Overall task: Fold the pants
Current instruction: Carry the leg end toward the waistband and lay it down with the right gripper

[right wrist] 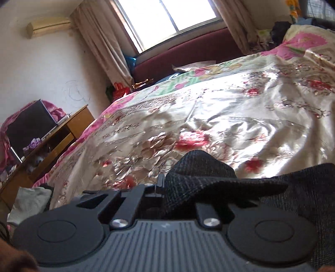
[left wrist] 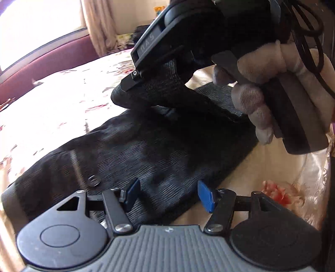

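Left gripper: sat nearest in the left wrist view, its blue-tipped fingers spread apart with nothing between them, hovering just over the near end of the pants; whether the tips touched the cloth could not be told.

Pants: dark ribbed cloth, lay flat on the bedspread as a long band. The long axis ran from the near left, beside the left gripper, away to the far right. A small metal ring showed on the cloth near the left finger.

Right gripper: further along the same band, held by a hand, it was clamped on a raised fold of the pants, lifting that far part off the rest so the cloth peaked upward at the grip.

Right wrist view: the pants were bunched between the fingers of the right gripper, draped over them and trailing off to the right; the fingertips themselves were hidden by the cloth.

Bedspread: shiny cream satin with red and pink flowers, under the pants and stretching beyond.

Headboard: maroon, at the far edge of the bed.

Window: bright, behind curtains.

Desk: wooden, far left.
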`<state>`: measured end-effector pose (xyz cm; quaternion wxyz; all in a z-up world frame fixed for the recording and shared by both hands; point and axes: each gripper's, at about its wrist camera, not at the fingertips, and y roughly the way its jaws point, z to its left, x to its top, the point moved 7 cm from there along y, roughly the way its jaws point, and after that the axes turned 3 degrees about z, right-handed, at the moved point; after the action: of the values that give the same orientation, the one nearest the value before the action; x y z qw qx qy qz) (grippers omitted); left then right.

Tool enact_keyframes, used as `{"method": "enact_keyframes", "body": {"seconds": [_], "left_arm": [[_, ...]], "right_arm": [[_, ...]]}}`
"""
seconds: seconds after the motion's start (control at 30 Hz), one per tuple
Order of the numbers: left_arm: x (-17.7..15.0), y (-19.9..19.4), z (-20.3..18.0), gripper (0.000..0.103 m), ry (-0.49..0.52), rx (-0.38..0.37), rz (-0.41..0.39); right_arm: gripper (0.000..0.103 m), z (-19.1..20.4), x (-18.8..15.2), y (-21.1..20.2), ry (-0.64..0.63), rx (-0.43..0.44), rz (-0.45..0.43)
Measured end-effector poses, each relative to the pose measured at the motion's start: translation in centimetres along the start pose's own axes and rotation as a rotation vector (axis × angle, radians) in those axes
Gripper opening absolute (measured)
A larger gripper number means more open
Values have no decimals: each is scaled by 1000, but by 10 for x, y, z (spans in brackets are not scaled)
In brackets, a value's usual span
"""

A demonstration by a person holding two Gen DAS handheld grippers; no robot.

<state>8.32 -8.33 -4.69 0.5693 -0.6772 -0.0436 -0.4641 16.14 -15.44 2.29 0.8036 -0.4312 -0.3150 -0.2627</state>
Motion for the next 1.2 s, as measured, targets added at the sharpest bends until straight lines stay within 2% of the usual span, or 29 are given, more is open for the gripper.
{"method": "enact_keyframes", "body": {"seconds": [0.2, 0.33, 0.4, 0.5, 0.53, 0.57, 0.63, 0.67, 0.77, 0.93, 1.07, 1.13, 1.2], "left_arm": [[-21, -36, 41, 74, -147, 43, -50], [-35, -52, 56, 74, -203, 38, -78], [-38, -59, 62, 74, -235, 27, -101], [-39, -64, 66, 78, -268, 17, -130], [-40, -63, 67, 78, -275, 17, -131], [-41, -64, 69, 78, -281, 15, -131], [-48, -67, 71, 78, -282, 13, -128], [-49, -68, 72, 78, -283, 14, -135], [-43, -74, 74, 79, -296, 2, -159], [-46, -91, 78, 79, -323, -7, -173], [-48, -97, 79, 79, -327, -6, -177], [-48, -96, 79, 79, -319, -9, -179], [-49, -96, 78, 80, -310, -10, -177]], "right_arm": [[7, 97, -26, 36, -354, -34, 48], [7, 127, -43, 52, -471, -50, 92], [7, 136, -48, 57, -484, -55, 110], [7, 150, -50, 61, -548, -68, 94], [7, 156, -52, 61, -605, -74, 89], [9, 165, -56, 64, -699, -90, 85], [21, 179, -72, 69, -891, -121, 108], [23, 182, -77, 73, -935, -113, 128], [23, 184, -77, 77, -941, -85, 151], [24, 189, -69, 81, -875, -58, 171], [24, 194, -73, 81, -902, -74, 168], [34, 199, -75, 80, -917, -69, 168], [35, 203, -77, 78, -919, -47, 170]]}}
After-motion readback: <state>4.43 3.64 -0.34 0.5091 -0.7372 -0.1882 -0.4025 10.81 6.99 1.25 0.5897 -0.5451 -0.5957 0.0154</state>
